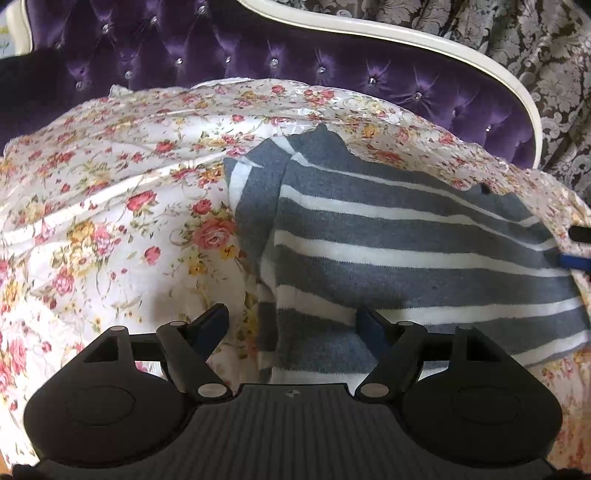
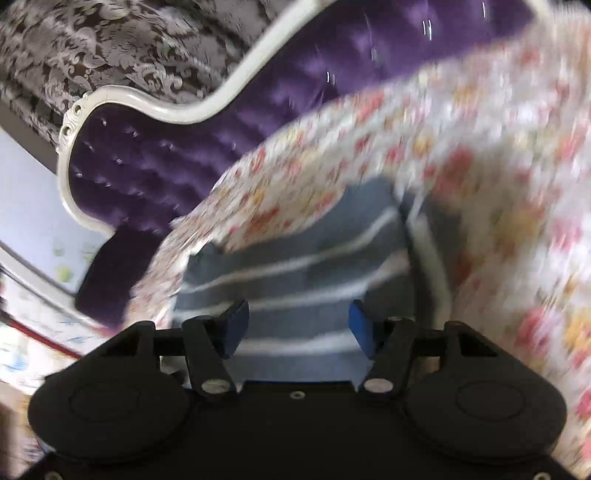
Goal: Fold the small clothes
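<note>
A small grey garment with white stripes [image 1: 388, 243] lies folded on a floral bedsheet [image 1: 110, 206]. Its left side is folded over the body. My left gripper [image 1: 291, 321] is open and empty, just above the garment's near left edge. The right gripper's fingertips [image 1: 576, 247] show at the garment's right edge in the left wrist view. In the blurred right wrist view my right gripper [image 2: 298, 317] is open and empty over the striped garment [image 2: 295, 258].
A purple tufted headboard [image 1: 258, 48] with a white curved frame [image 1: 424, 40] stands behind the bed. Patterned grey curtains [image 1: 517, 33] hang behind it. A dark purple cushion [image 2: 110, 273] sits at the bed's edge in the right wrist view.
</note>
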Demonstrator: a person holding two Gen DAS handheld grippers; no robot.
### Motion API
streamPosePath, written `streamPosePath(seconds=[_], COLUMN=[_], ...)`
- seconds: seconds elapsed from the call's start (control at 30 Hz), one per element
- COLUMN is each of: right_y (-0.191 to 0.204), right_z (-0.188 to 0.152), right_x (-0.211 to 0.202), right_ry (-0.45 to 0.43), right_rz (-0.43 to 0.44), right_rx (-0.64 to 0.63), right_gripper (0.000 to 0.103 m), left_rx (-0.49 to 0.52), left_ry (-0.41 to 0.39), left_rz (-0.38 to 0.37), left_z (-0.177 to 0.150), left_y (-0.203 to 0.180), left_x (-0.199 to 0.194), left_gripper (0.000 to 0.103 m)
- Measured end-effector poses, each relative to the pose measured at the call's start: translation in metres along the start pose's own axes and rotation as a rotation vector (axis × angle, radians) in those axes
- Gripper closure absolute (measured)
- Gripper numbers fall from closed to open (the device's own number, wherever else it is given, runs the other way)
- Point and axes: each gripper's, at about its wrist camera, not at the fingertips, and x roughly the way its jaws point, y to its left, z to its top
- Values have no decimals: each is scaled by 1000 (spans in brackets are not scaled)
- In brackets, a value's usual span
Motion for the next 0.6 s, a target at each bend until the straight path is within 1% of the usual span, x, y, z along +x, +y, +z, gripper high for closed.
streamPosePath(seconds=[0.03, 0.1, 0.13, 0.17, 0.3, 0.37, 0.43, 0.47, 0.53, 0.6], right_y=[-3, -6, -7, -10, -23, -24, -21, -19, -23, -31], right_z=[0, 0, 0, 0, 2, 3, 4, 4, 7, 10], right_x=[1, 1, 2, 2, -7, -10, -17, -22, -32, -36], right_ry=[21, 52, 75, 94, 124, 129, 102, 71, -1, -38], right_rz=[-11, -86, -126, -140, -127, -129, -149, -154, -145, -129], right_rx=[6, -18, -35, -42, -37, -45, -67, -69, -38, 5], right_gripper=[37, 38, 42, 45, 49, 48, 42, 42, 40, 34], left_rx=[-3, 2, 7, 15, 47, 46, 49, 48, 48, 50], left_ry=[3, 22, 33, 38, 49, 50, 46, 36, -6, -57], left_rz=[-2, 0, 6, 11, 23, 22, 19, 21, 38, 40], left_z=[0, -2, -3, -5, -9, -10, -10, -10, -8, -5], left_y=[0, 1, 1, 0, -1, 1, 2, 3, 4, 4], left_x=[-1, -1, 0, 0, -1, -3, -6, -8, -16, -26], left_gripper=[28, 28, 28, 28, 28, 28, 28, 28, 29, 29])
